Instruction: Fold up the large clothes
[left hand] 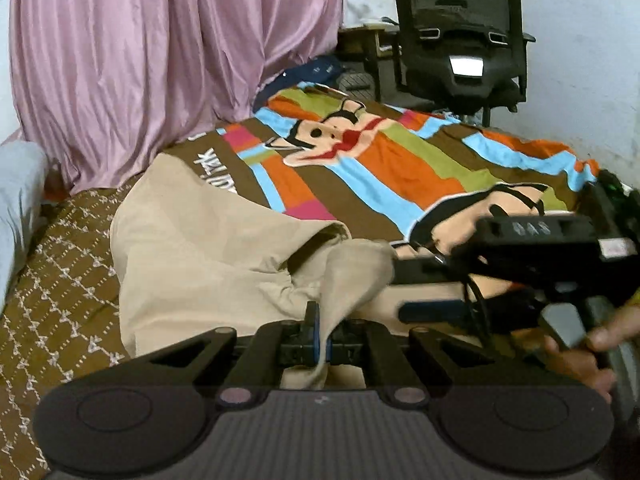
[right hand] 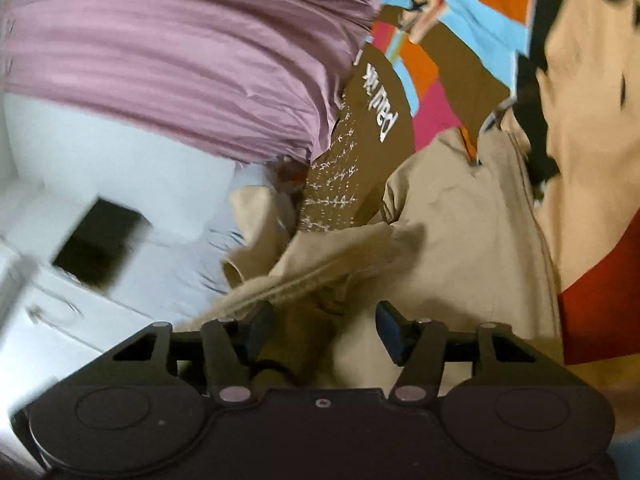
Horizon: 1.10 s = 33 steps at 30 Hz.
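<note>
A large beige garment (left hand: 200, 240) lies crumpled on the striped cartoon bedsheet (left hand: 400, 160). My left gripper (left hand: 322, 344) is shut on a raised fold of this beige cloth, which hangs down between the pads. From the right comes my right gripper (left hand: 400, 292), held by a hand (left hand: 580, 352), its fingers apart beside the lifted fold. In the right wrist view the right gripper (right hand: 325, 328) stands partly open over a bunched hem of the beige garment (right hand: 460, 220). Cloth lies between the blue pads, but I see no pinch on it.
A brown patterned cloth (left hand: 60, 260) covers the near left of the bed. A pink curtain (left hand: 140, 60) hangs behind it. A black office chair (left hand: 460, 40) stands past the far edge. White furniture (right hand: 80, 280) shows at the left in the right wrist view.
</note>
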### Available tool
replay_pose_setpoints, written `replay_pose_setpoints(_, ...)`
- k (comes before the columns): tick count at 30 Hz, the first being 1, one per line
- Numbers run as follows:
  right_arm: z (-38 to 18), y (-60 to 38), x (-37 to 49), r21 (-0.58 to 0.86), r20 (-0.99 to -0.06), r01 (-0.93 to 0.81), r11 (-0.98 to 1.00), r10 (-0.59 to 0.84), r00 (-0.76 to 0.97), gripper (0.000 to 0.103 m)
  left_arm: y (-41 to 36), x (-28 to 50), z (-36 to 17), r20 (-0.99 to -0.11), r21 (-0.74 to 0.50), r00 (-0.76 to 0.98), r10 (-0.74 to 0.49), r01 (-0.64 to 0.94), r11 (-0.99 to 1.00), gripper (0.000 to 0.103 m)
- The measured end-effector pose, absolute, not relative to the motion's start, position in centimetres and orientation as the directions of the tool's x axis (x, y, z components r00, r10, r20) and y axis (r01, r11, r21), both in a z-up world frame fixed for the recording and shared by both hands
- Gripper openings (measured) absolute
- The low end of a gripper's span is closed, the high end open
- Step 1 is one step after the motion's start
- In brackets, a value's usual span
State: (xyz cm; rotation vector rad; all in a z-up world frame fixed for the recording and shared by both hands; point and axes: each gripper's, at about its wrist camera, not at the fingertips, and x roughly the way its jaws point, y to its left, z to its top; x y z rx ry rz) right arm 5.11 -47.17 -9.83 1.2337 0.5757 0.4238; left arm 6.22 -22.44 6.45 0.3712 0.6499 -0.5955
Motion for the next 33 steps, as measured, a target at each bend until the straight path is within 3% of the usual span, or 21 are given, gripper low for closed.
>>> replay_pose_setpoints(9,-9.0,-48.0,5.8,0.945,-0.161,-0.033,0.326,0.551,0.819,0.053,-25.3,3.1,5.5,-0.665,0.217,0.639,-0.386,0.660,0.719,0.000)
replay_pose_setpoints(16,-10.0,-50.8,4.0,0.965,-0.155,0.040,0.260,0.440,0.884,0.053,-26.1,3.0,4.8,-0.690,0.158,0.608,-0.392,0.656,0.738,0.000)
replay_pose_setpoints(22,-10.9,-51.0,4.4,0.967,-0.186,0.078,0.244,0.460,0.868,0.057,-26.2,3.0,4.7,-0.690,0.149,0.603,-0.401,0.660,0.736,0.000)
replay_pose_setpoints(23,-10.7,-50.9,4.6,0.963,-0.193,0.080,0.257,0.454,0.870,0.054,-26.2,2.8,4.8,-0.687,0.150,0.604,-0.405,0.662,0.734,0.000)
replay_pose_setpoints(24,-10.4,-50.8,4.8,0.955,-0.203,0.077,0.285,0.443,0.873,0.036,-26.3,2.7,4.9,-0.682,0.150,0.606,-0.410,0.664,0.732,0.000)
replay_pose_setpoints(25,-9.7,-50.7,5.0,0.935,-0.227,0.074,0.348,0.424,0.877,0.025,-26.6,2.6,4.9,-0.681,0.144,0.602,-0.417,0.669,0.729,0.000)
replay_pose_setpoints(27,-8.0,-50.5,4.7,0.871,-0.262,0.055,0.488,0.366,0.893,0.009,-27.5,2.2,4.9,-0.682,0.148,0.592,-0.429,0.686,0.712,0.000)
replay_pose_setpoints(30,-6.5,-50.2,4.1,0.813,-0.242,0.021,0.582,0.305,0.921,0.003,-29.2,1.6,4.1,-0.694,0.182,0.584,-0.421,0.708,0.682,0.000)
replay_pose_setpoints(33,-6.8,-50.2,4.2,0.767,-0.317,0.089,0.635,0.255,0.914,0.003,-30.1,2.1,2.2,-0.723,0.177,0.558,-0.408,0.720,0.671,0.000)
